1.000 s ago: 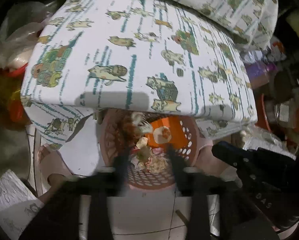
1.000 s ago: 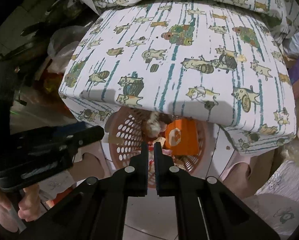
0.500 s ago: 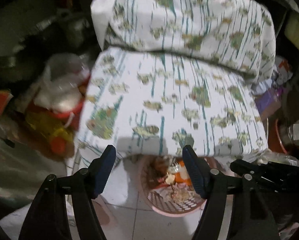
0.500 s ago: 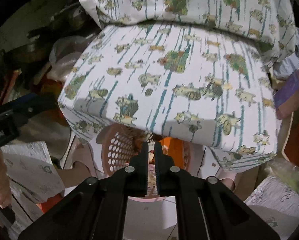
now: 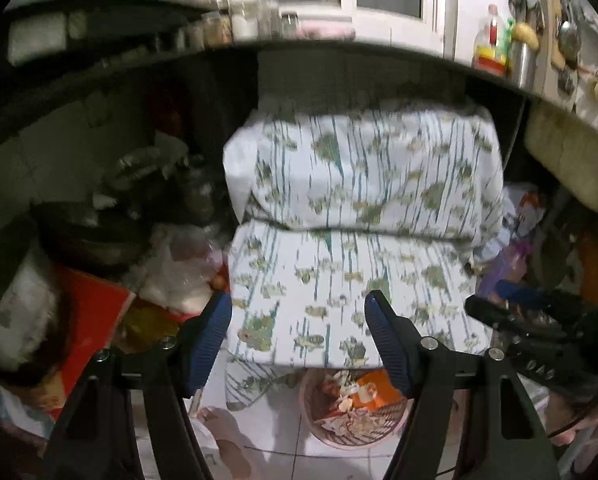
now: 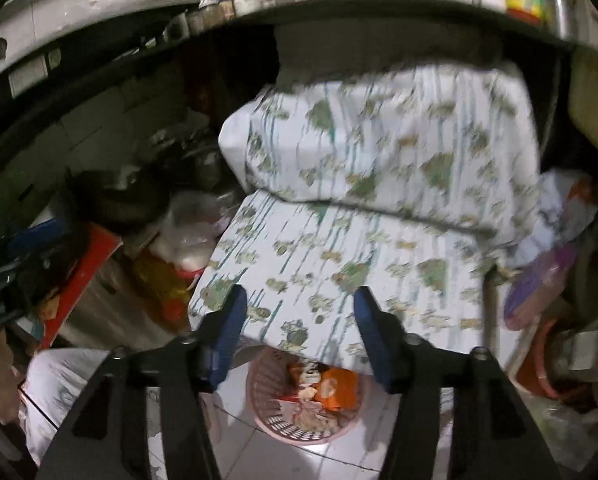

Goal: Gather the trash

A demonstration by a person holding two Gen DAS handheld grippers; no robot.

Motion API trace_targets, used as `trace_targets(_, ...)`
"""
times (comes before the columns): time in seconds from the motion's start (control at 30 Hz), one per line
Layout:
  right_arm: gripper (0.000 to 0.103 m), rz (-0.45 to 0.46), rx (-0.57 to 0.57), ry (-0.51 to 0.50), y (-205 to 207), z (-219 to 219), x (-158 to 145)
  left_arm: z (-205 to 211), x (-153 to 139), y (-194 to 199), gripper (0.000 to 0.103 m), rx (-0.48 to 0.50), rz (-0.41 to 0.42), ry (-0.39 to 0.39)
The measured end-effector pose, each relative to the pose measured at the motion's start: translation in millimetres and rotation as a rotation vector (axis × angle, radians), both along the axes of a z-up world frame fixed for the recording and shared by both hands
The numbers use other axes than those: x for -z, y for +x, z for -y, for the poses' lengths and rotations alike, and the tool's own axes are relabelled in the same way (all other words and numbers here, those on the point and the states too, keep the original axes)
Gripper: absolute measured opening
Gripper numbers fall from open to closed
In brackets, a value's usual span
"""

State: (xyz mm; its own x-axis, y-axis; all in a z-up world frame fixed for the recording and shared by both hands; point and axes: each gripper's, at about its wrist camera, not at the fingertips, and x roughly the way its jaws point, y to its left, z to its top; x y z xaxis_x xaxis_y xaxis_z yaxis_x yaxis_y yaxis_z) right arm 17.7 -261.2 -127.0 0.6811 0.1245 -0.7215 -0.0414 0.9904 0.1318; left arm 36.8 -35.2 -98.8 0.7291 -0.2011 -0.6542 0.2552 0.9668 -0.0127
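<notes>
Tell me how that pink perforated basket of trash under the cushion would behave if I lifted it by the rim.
The pink basket looks like thin perforated plastic, so its rim may flex. Its load, scraps and an orange carton, seems light. Heaped loose, pieces could spill if it tips.

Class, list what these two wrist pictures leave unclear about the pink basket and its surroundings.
- Pink basket: far rim hidden under the patterned cloth in both views.
- Trash inside: too blurred to identify, apart from something orange.
- Counter bottles, left wrist view: labels too small and blurred to read.
</notes>
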Motion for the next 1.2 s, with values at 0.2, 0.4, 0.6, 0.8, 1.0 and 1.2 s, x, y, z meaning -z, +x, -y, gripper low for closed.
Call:
trace_targets(0.2, 0.079, 0.133, 0.037, -0.019, -22.9, -1.4, -76.2, -16.7, -69.6, -39.7, 0.090, -0.108, 0.166, -0.007)
trace_targets(0.4, 0.091, 0.239, 0.075, -0.022, -36.9, -11.8, -139.7, -31.2, -114.3, -66.4, 0.097, -0.137, 0.330, -0.065)
trace_targets(0.6, 0.098, 0.377, 0.063, -0.040, -53.7, -27.5, -180.1, -33.6, -136.1, -66.6, 0.103, -0.167, 0.402, -0.042)
trace_targets(0.8, 0.099, 0.379, 0.029, -0.095, -62.8, -35.2, -165.0, -30.2, -124.6, -49.6, 0.103, -0.172, 0.321, -0.016)
trace_targets(1.0, 0.099, 0.336, 0.056, -0.082, -48.3, -25.3, -145.4, -31.2, -106.0, -30.4, 0.103, -0.241, 0.271, -0.034)
trace_targets(1.2, 0.099, 0.317, 0.056, -0.055, -42.6, -18.4, -137.2, -27.7, -100.1, -22.1, 0.103, -0.220, 0.257, -0.034)
